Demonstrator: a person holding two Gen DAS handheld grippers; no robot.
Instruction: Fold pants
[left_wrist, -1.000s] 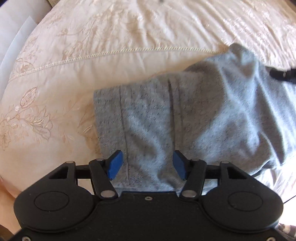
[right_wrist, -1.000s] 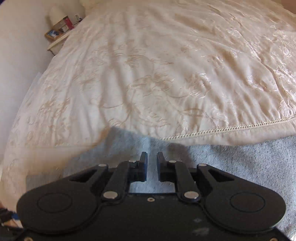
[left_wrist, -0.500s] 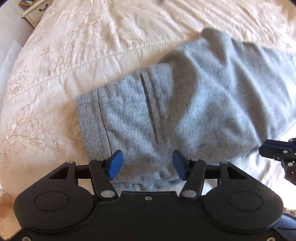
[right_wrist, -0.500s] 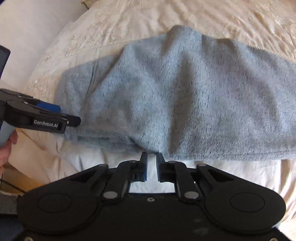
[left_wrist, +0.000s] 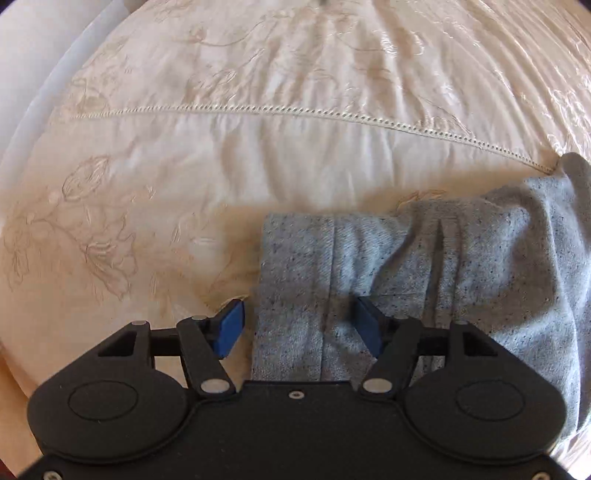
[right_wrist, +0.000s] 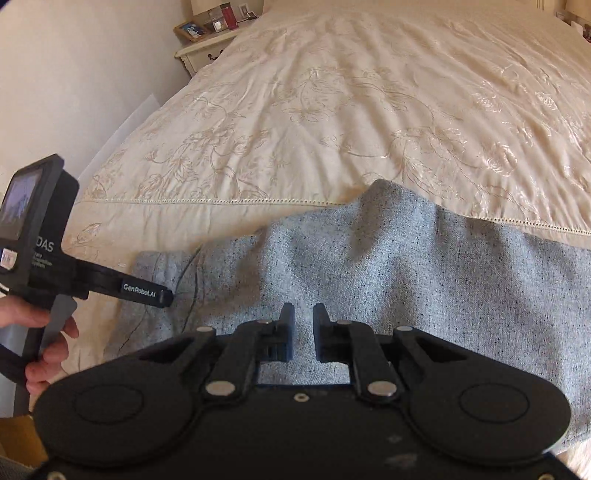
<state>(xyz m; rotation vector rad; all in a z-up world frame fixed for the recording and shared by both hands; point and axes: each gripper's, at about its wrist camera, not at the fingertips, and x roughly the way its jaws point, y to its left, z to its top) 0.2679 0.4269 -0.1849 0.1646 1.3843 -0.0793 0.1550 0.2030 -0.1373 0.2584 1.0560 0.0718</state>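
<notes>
Grey knit pants (left_wrist: 424, 266) lie folded on the cream bedspread (left_wrist: 258, 155), with the waistband end at the left. My left gripper (left_wrist: 299, 326) is open, low over the waistband edge, one blue pad (left_wrist: 231, 326) beside the cloth and the other over it. In the right wrist view the pants (right_wrist: 424, 280) spread across the lower half. My right gripper (right_wrist: 303, 334) hovers over the cloth with its jaws slightly apart and holds nothing. The left gripper (right_wrist: 147, 291) shows there at the pants' left end, held by a hand.
The embroidered bedspread (right_wrist: 369, 110) stretches far beyond the pants, with a stitched hem line (right_wrist: 207, 201) just behind them. A white nightstand (right_wrist: 207, 44) with small items stands at the back left by the wall. The bed's edge drops off at the left.
The left gripper has shifted left, so the waistband edge now lies between its pads. The right gripper has moved forward over the pants and its jaws have parted a little.
</notes>
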